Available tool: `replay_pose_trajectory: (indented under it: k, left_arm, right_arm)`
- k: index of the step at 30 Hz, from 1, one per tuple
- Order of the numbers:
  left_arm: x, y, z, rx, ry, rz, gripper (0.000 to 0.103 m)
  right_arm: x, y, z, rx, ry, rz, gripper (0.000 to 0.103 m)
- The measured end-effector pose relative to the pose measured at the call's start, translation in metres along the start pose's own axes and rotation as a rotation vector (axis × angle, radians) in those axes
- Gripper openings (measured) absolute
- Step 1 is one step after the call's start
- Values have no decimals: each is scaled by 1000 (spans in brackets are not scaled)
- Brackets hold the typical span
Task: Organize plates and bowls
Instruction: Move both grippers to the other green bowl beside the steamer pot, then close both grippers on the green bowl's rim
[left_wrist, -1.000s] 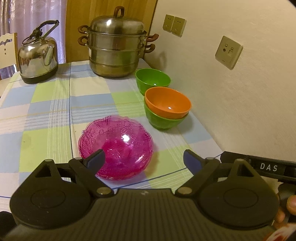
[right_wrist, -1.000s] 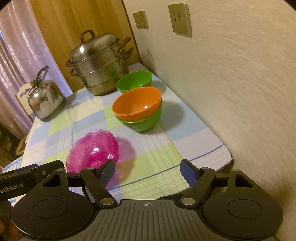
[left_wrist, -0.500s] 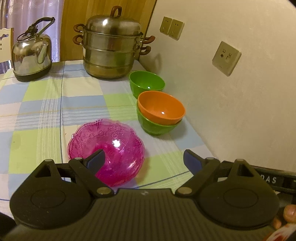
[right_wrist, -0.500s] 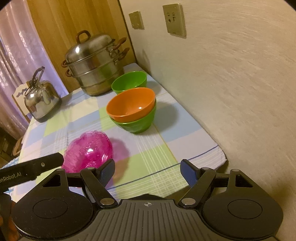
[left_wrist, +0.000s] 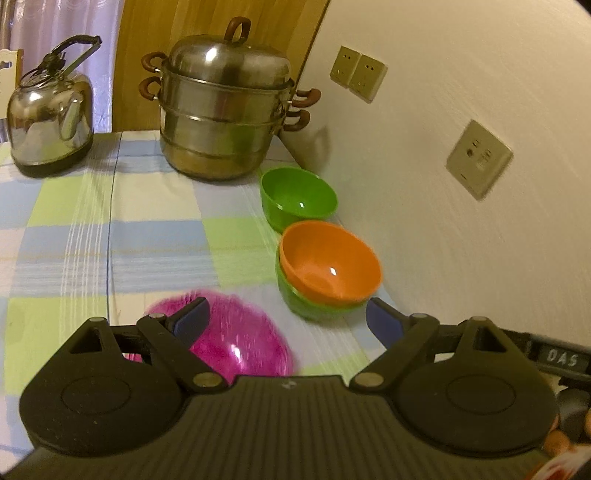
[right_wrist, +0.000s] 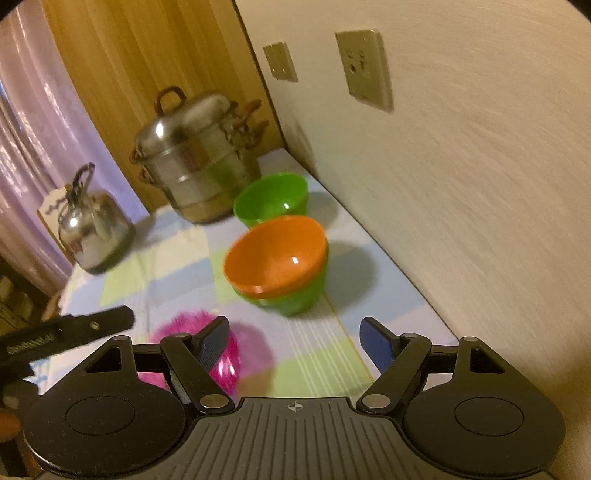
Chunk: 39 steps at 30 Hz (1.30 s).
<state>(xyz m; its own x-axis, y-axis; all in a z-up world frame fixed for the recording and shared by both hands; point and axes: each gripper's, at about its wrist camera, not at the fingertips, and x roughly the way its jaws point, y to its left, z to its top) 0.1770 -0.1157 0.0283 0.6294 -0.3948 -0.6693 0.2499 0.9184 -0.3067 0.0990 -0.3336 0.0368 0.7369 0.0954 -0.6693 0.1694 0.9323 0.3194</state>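
The bowls sit on the checked table (left_wrist: 66, 236), and the big steamer pot (left_wrist: 221, 107) at the far end serves as the landmark. Just in front of the steamer pot, by the wall, stands a lone green bowl (left_wrist: 299, 197). Nearer than that, an orange bowl (left_wrist: 328, 266) is nested inside a second green bowl (left_wrist: 317, 308), probably to save room. Nearest of all, and left of the nested pair, lies a pink glass bowl (left_wrist: 236, 339), apart from the rest and likely next to be sorted. Left of the steamer pot stands a kettle (left_wrist: 50, 122). The left gripper (left_wrist: 284, 317) and right gripper (right_wrist: 293, 341) both gape wide and empty above the table. A label beside the left gripper reads "DAS" (left_wrist: 561, 357).
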Motion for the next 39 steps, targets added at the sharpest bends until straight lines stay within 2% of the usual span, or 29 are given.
replay_pose_trajectory:
  k: [5,8,11,14,20,22,26,30,39]
  left_arm:
    - [38,4,36,10,4,-14,90]
    - [64,7,60,27,0,5,90]
    - [93,14,82,8,6,9,90]
    - [123,22,101,-4,21,16,90]
    - [184,35,129,-5,50,55,89]
    - [204,40,136,-12,69,58,85]
    - [240,46,144,-10,94,67,80]
    - [267,48,146,-13,118,60,74]
    - [309,45,145,37,168,47,60]
  right_arm:
    - [25,7,41,-15,-30,35,77]
    - [50,12,68,7,-24,-6,77]
    - [79,12,91,30,-18,4,77]
    - [110,16,110,-22,-17,-32,77]
    - [182,16,134,-104,46,-95,77]
    - [203,15,139,-124,64,-107,76]
    - [239,10,152,-160,105,-120,63]
    - [268,10,163,-201,135,-121,60]
    - [319,5,173,-243,207,-136,42]
